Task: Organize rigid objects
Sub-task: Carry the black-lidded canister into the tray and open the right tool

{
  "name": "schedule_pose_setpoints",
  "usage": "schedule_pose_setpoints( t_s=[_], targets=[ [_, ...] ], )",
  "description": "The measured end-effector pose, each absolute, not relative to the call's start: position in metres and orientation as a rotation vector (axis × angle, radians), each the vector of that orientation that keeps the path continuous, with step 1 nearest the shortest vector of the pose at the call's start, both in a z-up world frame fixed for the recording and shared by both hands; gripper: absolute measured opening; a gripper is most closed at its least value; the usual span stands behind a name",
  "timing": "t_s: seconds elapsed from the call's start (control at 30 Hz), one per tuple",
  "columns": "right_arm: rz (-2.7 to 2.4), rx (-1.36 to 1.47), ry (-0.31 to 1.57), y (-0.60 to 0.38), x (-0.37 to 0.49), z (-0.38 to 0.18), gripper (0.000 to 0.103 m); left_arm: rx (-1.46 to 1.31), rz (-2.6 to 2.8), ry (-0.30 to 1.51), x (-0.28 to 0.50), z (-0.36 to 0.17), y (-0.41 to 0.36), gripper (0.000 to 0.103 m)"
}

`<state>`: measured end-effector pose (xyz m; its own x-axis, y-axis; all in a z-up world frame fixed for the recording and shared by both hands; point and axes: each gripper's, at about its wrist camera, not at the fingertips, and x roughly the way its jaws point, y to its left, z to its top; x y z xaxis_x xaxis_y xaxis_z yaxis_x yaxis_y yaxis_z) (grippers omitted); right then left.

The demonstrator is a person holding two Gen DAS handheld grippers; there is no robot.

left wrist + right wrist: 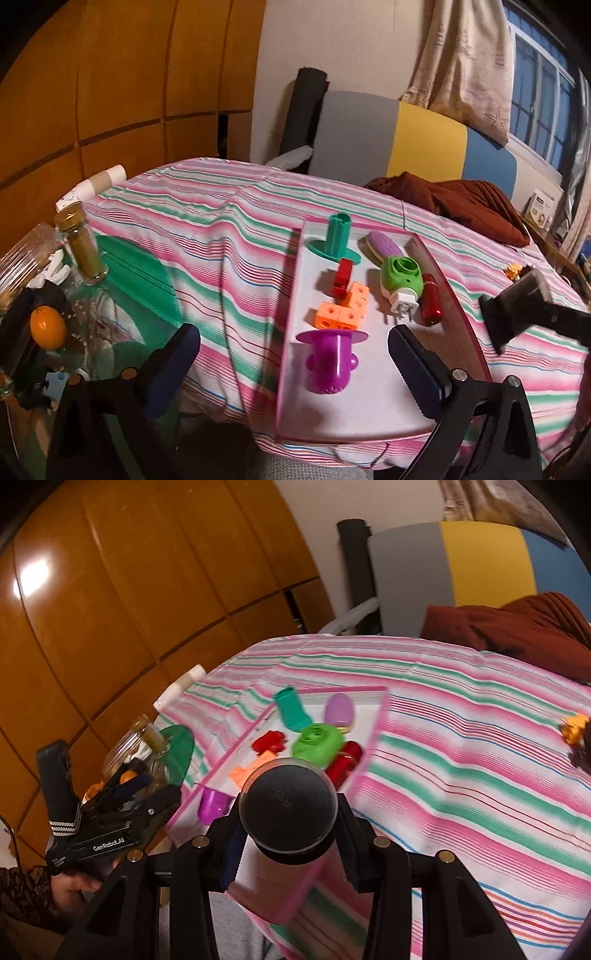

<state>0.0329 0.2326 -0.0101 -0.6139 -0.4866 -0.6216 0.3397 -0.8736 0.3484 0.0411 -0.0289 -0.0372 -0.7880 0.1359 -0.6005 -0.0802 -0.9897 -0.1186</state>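
Observation:
A pink-rimmed white tray [369, 406] lies on the striped cloth and holds a teal flanged tube [338, 238], a purple brush [384, 248], a red block [342, 282], orange cubes [343, 310], a green plug-in device [400, 284], a red cylinder [431, 304] and a purple flanged tube [328, 365]. My left gripper [295, 369] is open, its jaws wide apart over the tray's near end. My right gripper [288, 853] is shut on a black round-topped jar [288, 805], held above the tray's [273, 904] near corner; it also shows at right in the left wrist view [524, 310].
At the left stand a spice bottle with a gold cap [83, 245], a glass jar [22, 258], a small orange fruit [48, 328], a green plate [144, 280] and a paper cup [92, 186]. A brown garment [461, 203] lies at the back right. An orange item [574, 729] lies at far right.

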Motion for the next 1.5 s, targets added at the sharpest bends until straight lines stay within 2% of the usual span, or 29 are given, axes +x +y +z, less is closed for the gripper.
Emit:
schedule_pose_setpoints(
  t_s=[0.47, 0.63, 1.5],
  targets=[
    [-2.404, 1.157, 0.061, 0.141, 0.02, -0.029, 0.044, -0.986, 2.932, -0.245, 0.047, -0.039, -0.062, 0.103],
    [-2.429, 1.19, 0.121, 0.132, 0.016, -0.033, 0.044, -1.011, 2.936, -0.261, 0.046, -0.04, -0.064, 0.103],
    [-2.455, 1.241, 0.067, 0.128, 0.002, -0.037, 0.047, -1.09, 2.974, -0.147, 0.046, -0.042, -0.058, 0.103]
  ],
)
